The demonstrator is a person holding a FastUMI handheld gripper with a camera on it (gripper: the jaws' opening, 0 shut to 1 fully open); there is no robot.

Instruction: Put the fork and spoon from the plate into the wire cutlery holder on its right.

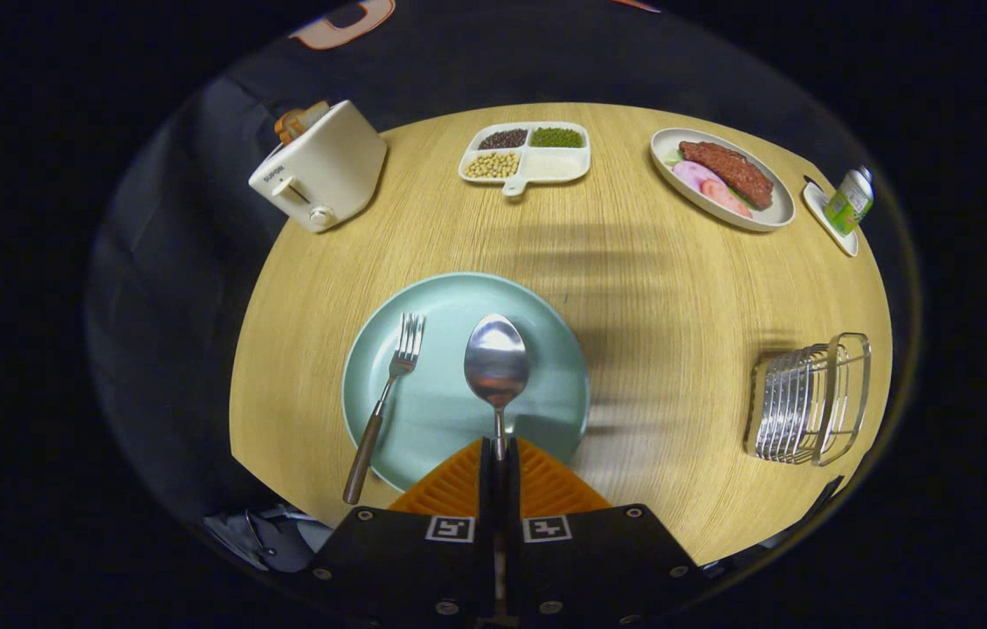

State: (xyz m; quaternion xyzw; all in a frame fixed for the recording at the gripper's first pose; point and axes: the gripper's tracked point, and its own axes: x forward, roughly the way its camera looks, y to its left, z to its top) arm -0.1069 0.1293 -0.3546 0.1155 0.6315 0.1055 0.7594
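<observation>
Fork (384, 402) left of spoon (496, 362) on plate (546, 323), wire cutlery holder (808, 402) right

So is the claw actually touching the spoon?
Touching. In the gripper view the claw is closed on the spoon handle, both fingers pressing it, bowl sticking out ahead over the plate.

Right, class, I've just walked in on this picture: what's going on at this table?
A handheld claw is shut on the handle of the spoon, whose bowl sits over the pale green plate. The fork lies on the plate's left side, its wooden handle hanging past the rim. The wire cutlery holder stands off to the right on the wooden table, with no cutlery visible in it yet.
</observation>
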